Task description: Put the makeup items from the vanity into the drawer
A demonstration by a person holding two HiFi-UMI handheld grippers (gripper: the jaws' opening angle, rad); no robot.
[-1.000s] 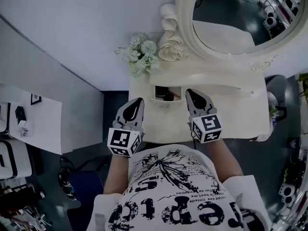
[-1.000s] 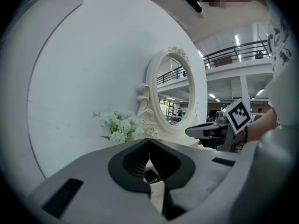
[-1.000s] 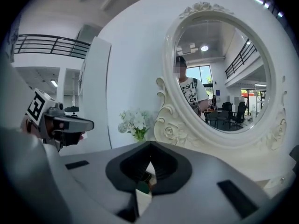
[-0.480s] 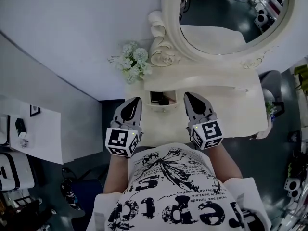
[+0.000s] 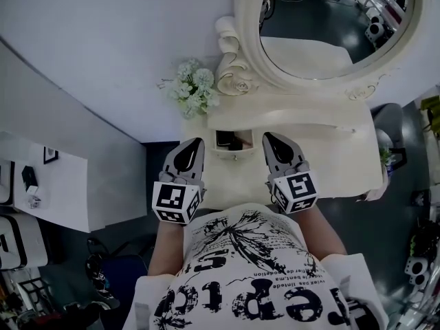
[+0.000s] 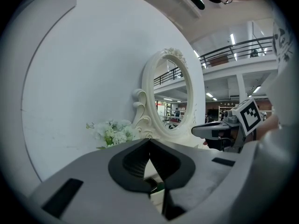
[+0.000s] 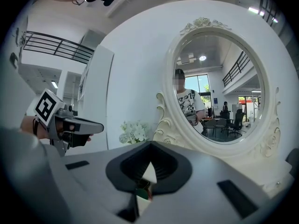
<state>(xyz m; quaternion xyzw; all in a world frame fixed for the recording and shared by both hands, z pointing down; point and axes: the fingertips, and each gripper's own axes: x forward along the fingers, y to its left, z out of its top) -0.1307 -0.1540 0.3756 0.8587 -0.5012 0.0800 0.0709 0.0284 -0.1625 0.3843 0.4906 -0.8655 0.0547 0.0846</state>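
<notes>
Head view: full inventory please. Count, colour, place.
vanity: 1, cream, centre
mirror: 1, oval, cream carved frame, back of vanity
flowers: 1 bunch, white, vanity's left rear
drawer: 1, cream, open, between the grippers
items in drawer: dark, count unclear
side table: 1, white, far left
left gripper: 1, grey, shut, empty, left of drawer
right gripper: 1, grey, shut, empty, right of drawer
shirt: 1, white with black print, bottom
</notes>
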